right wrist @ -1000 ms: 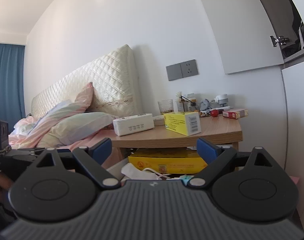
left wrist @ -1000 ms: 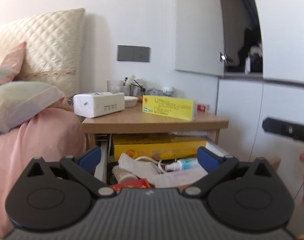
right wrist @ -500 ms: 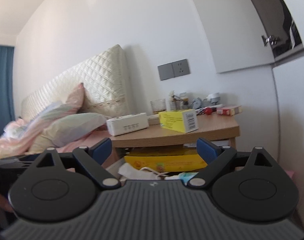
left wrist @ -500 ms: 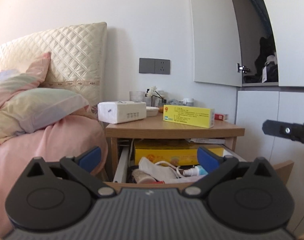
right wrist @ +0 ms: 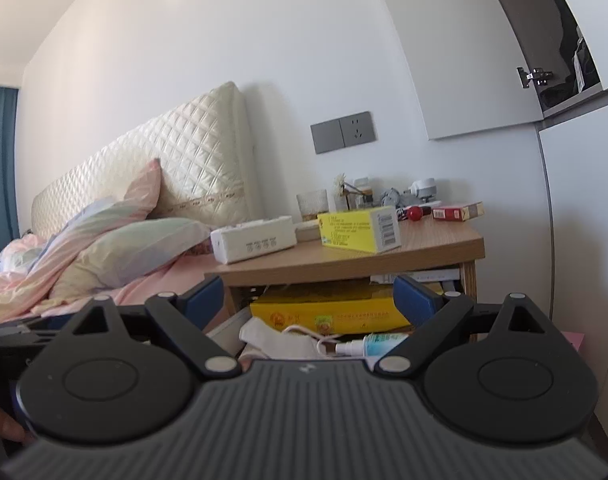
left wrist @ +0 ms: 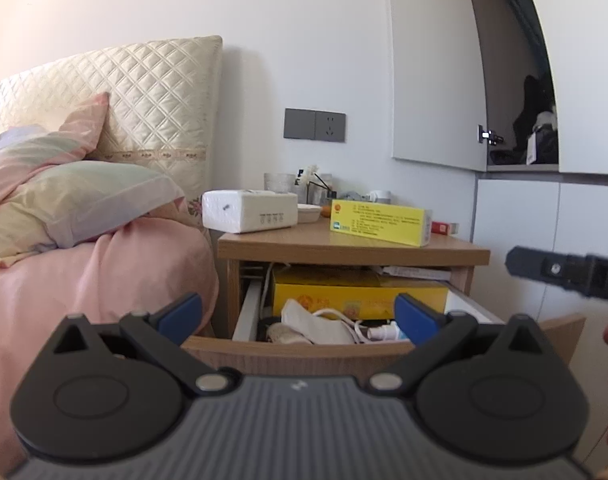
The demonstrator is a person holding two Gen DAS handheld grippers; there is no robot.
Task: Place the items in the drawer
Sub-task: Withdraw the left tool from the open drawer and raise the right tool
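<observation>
A wooden nightstand (left wrist: pixel 351 246) has its drawer (left wrist: pixel 304 350) pulled open. In the drawer lie a big yellow box (left wrist: pixel 355 294), a white cloth (left wrist: pixel 315 322), a white cable and a small spray bottle (right wrist: pixel 367 345). On the top stand a yellow carton (left wrist: pixel 379 222), a white tissue pack (left wrist: pixel 248 211) and a red pack (right wrist: pixel 457 212). My left gripper (left wrist: pixel 298 312) is open and empty, held in front of the drawer. My right gripper (right wrist: pixel 307 294) is open and empty, also facing the drawer; it shows at the right of the left wrist view (left wrist: pixel 563 272).
A bed with pink covers (left wrist: pixel 84 280) and pillows (left wrist: pixel 76 200) lies left of the nightstand. White wardrobe doors (left wrist: pixel 543 240) stand to the right, one upper door ajar. A glass (right wrist: pixel 311 204) and small clutter sit at the back of the nightstand top.
Both grippers have drawn back from the drawer, so the nightstand looks smaller and farther. The drawer front now shows in the left wrist view. Jaws stayed open.
</observation>
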